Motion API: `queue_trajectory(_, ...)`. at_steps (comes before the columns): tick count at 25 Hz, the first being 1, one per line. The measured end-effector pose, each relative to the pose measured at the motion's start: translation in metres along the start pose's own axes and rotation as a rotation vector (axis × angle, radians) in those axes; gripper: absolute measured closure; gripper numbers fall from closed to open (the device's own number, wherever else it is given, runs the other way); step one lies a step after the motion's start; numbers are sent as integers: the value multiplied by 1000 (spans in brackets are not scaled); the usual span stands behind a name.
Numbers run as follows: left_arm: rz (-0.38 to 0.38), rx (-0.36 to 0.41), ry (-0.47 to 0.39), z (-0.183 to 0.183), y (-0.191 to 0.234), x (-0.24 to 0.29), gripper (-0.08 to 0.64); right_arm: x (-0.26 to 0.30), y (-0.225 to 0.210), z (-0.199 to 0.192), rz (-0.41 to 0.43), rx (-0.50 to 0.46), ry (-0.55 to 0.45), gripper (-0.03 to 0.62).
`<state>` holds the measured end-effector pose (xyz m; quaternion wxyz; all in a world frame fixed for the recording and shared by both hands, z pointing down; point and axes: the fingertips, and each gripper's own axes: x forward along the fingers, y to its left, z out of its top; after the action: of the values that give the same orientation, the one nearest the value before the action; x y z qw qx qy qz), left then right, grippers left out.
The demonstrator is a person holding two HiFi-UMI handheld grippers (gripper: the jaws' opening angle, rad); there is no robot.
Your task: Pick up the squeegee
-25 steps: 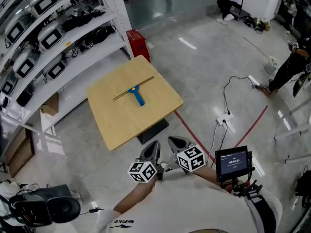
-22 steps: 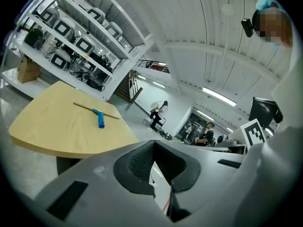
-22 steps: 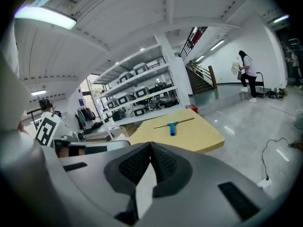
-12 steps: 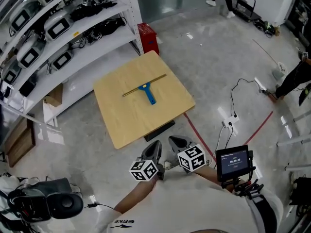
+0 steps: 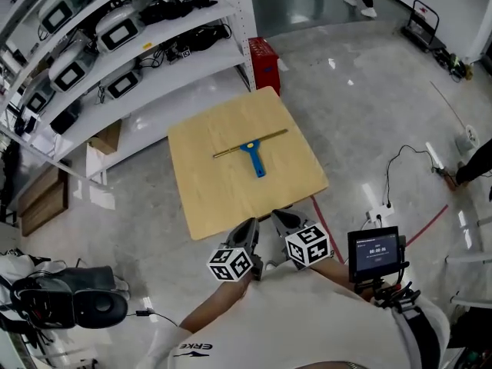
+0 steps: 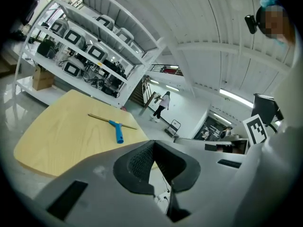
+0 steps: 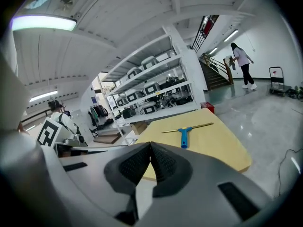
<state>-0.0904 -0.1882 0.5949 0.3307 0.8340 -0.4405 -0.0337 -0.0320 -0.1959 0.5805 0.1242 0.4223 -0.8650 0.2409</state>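
Observation:
The squeegee (image 5: 254,158), with a blue handle and a long thin brass-coloured blade, lies flat on the square wooden table (image 5: 223,202), a little past its middle. It also shows in the left gripper view as the squeegee (image 6: 118,131) and in the right gripper view as the squeegee (image 7: 183,136). My left gripper (image 5: 247,229) and right gripper (image 5: 278,218) are side by side at the table's near edge, well short of the squeegee. In their own views, the left gripper (image 6: 153,145) and right gripper (image 7: 150,148) are both shut and empty.
White shelves (image 5: 146,44) with several devices run along the far left. A red crate (image 5: 264,58) stands by the table's far corner, and cardboard boxes (image 5: 106,138) sit left of the table. Cables (image 5: 400,167) and red floor tape lie to the right. A person (image 7: 242,63) walks in the distance.
Both grippers have moved forward together to the table's near edge. The table and squeegee now sit closer in the head view. Both stay shut.

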Motion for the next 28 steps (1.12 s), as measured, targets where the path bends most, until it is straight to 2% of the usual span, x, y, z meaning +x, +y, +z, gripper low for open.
queue_trajectory(3,53,-1,-18,22,12,30,555,25,-24,26,46,-11,6,588)
queue_trajectory(8,123,11,-16,40,37,66,555,55,-53,48,80,3,5,588)
queue_trajectory(15,164,32,-19,66,55,122,555,88,-110,76,75,41,3,588)
queue_trajectory(21,209,14,-14,89,71,157,555,113,-137,102,84,55,32,588)
queue_trajectory(28,263,4,-12,97,86,194,555,136,-169,115,105,58,61,588)
